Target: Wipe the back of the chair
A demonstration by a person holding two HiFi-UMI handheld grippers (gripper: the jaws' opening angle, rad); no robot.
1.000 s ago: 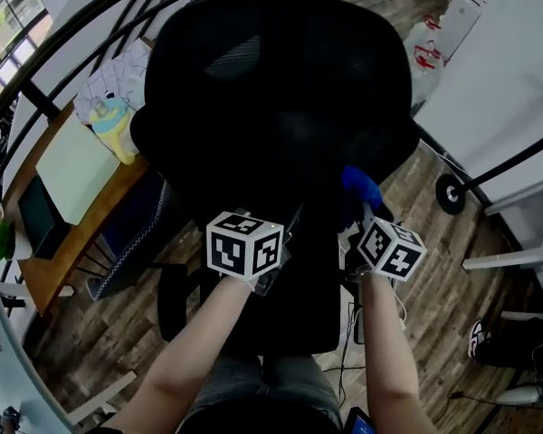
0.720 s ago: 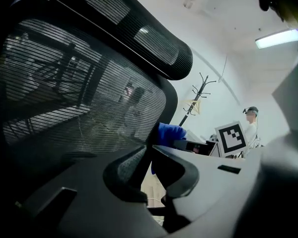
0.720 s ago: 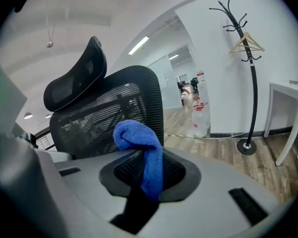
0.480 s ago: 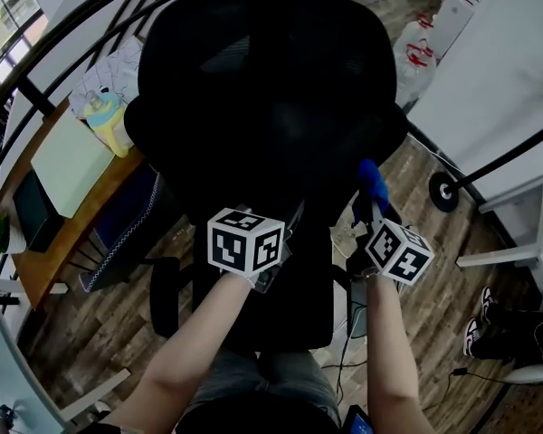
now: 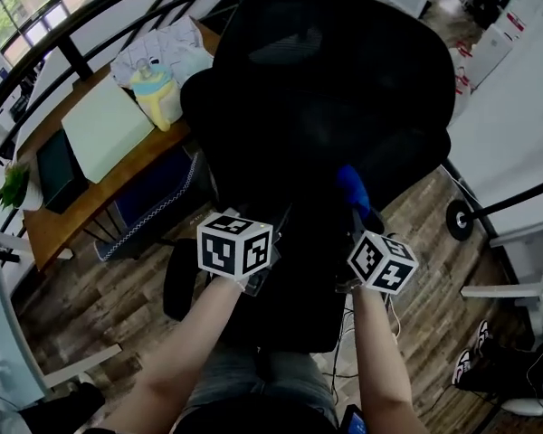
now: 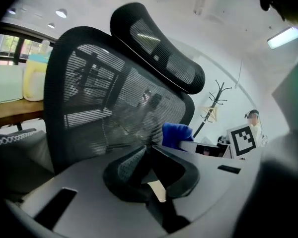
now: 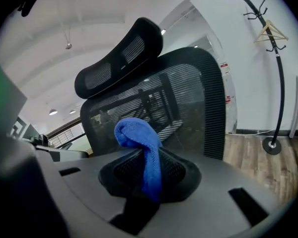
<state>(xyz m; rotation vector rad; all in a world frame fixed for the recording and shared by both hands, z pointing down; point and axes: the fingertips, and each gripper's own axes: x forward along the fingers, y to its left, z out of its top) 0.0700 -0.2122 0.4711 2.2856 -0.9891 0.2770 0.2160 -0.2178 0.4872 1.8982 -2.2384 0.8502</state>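
Chair back point(image 5: 326, 107), black mesh with a headrest point(image 5: 281, 43) on top, stands directly in front of the person and fills the middle of the head view. Nearest, two bare forearms reach forward side by side, each ending in a cube with black-and-white square markers. The left gripper point(image 6: 149, 150) has its jaw tips closed together with nothing between them, aimed at the lower mesh. The right gripper point(image 7: 150, 156) is clamped on a blue cloth point(image 7: 136, 133), whose bunched end rises above the jaws in front of the backrest's lower right part; contact with the mesh cannot be told. Beyond the chair to the left is a wooden desk point(image 5: 63, 229) bearing a pale green board point(image 5: 104, 125) and a yellow bottle point(image 5: 158, 98). A coat stand point(image 7: 278, 58) rises at the right over the wood floor point(image 5: 434, 306).
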